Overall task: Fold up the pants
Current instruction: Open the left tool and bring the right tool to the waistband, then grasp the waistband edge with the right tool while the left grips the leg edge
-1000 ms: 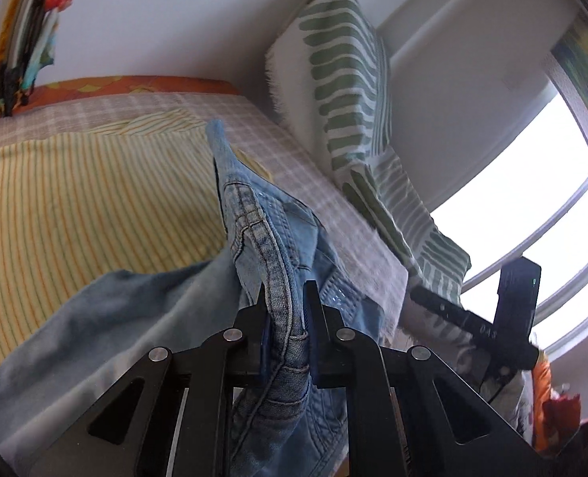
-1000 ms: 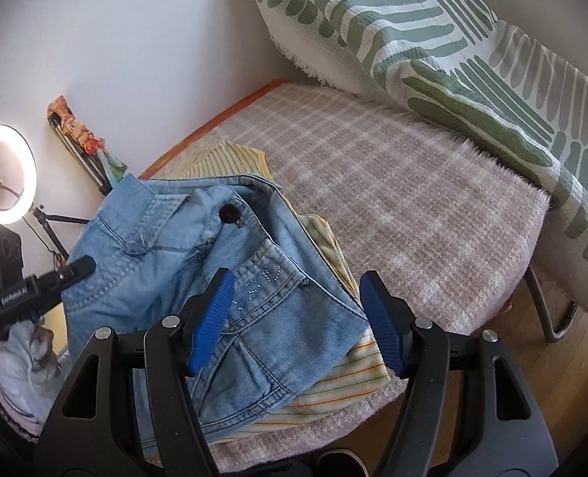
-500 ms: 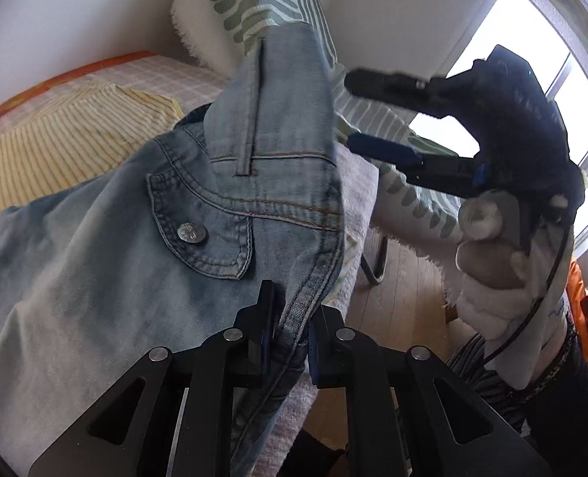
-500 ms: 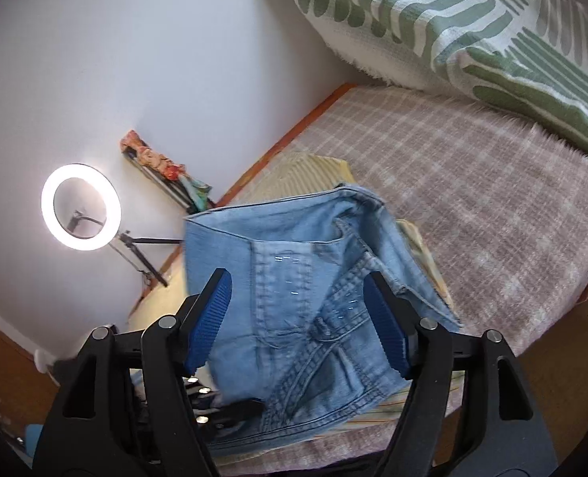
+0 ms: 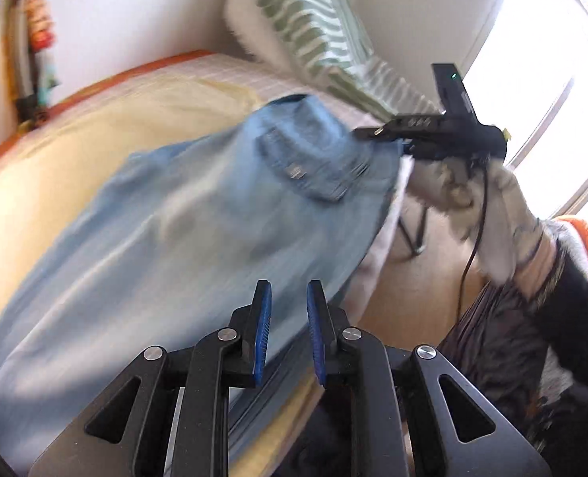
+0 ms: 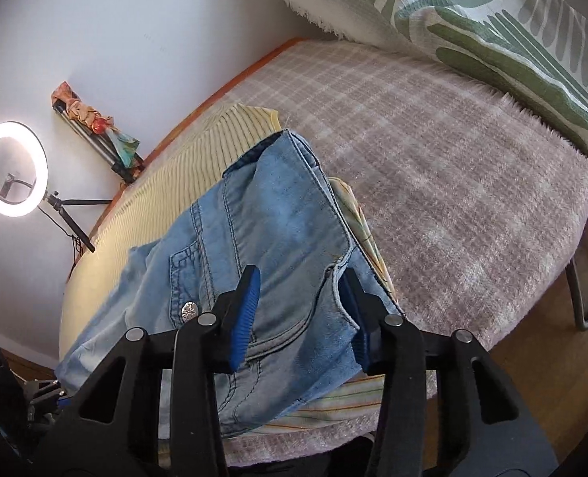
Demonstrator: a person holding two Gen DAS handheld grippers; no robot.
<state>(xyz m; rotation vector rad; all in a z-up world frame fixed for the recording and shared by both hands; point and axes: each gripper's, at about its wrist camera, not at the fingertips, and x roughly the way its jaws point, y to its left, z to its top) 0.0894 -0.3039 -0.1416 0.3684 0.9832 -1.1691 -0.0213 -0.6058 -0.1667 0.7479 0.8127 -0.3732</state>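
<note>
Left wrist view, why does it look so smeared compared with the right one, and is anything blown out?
Left wrist view: motion blur streaks the jeans and bed, while the left gripper stays sharp; the window is blown out white. Right wrist view: crisp, denim stitching readable, only the ring light glares; fisheye bends both.

The left wrist view looks from low at the bed's (image 5: 198, 79) near edge, close over the jeans (image 5: 198, 230), facing the wall and window, and catches the right gripper (image 5: 377, 133) at the far edge. The right wrist view looks down from higher at the same jeans (image 6: 278, 230) and bed (image 6: 453, 183), toward the ring light (image 6: 11, 169). Both share the jeans, yellow cloth (image 6: 198, 147) and green-patterned pillow (image 6: 472, 28).
</note>
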